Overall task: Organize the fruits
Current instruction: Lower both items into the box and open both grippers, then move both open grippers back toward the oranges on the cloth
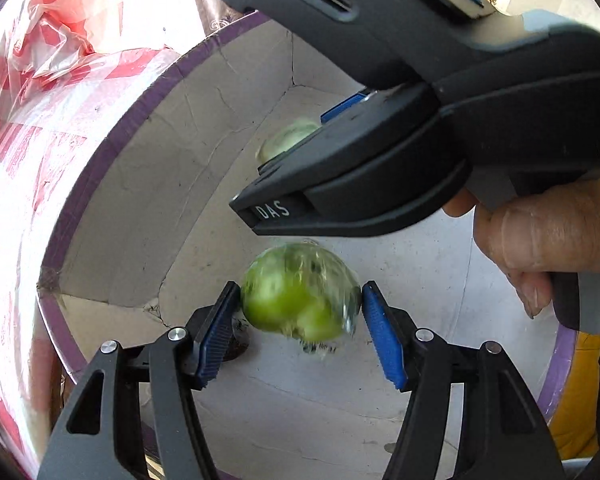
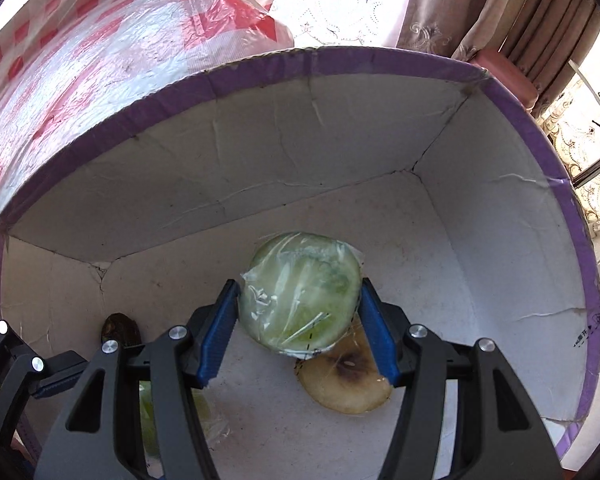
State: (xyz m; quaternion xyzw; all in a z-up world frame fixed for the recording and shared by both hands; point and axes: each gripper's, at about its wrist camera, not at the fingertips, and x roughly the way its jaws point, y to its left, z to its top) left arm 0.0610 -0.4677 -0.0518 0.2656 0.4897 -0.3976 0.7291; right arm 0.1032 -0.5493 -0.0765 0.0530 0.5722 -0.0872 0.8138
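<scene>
Both grippers point down into a white cardboard box with a purple rim (image 1: 140, 112) (image 2: 380, 60). My left gripper (image 1: 300, 290) has a bright green fruit (image 1: 296, 292) in clear wrap between its blue pads. Both pads sit against its sides, and the fruit is blurred. My right gripper (image 2: 298, 300) is shut on a paler green wrapped fruit (image 2: 300, 288), also seen past its black housing (image 1: 288, 138). Under that fruit a yellow-brown pear with a dark bruise (image 2: 348, 380) lies on the box floor. The left gripper's frame (image 2: 20, 368) shows at the lower left of the right wrist view.
A small dark brown object (image 2: 120, 330) (image 1: 240, 344) lies near the box's left wall. A red-and-white checked plastic bag (image 1: 40, 100) (image 2: 80, 60) lies against the box outside. A hand (image 1: 548, 232) holds the right gripper's handle. Curtains (image 2: 500, 12) hang behind.
</scene>
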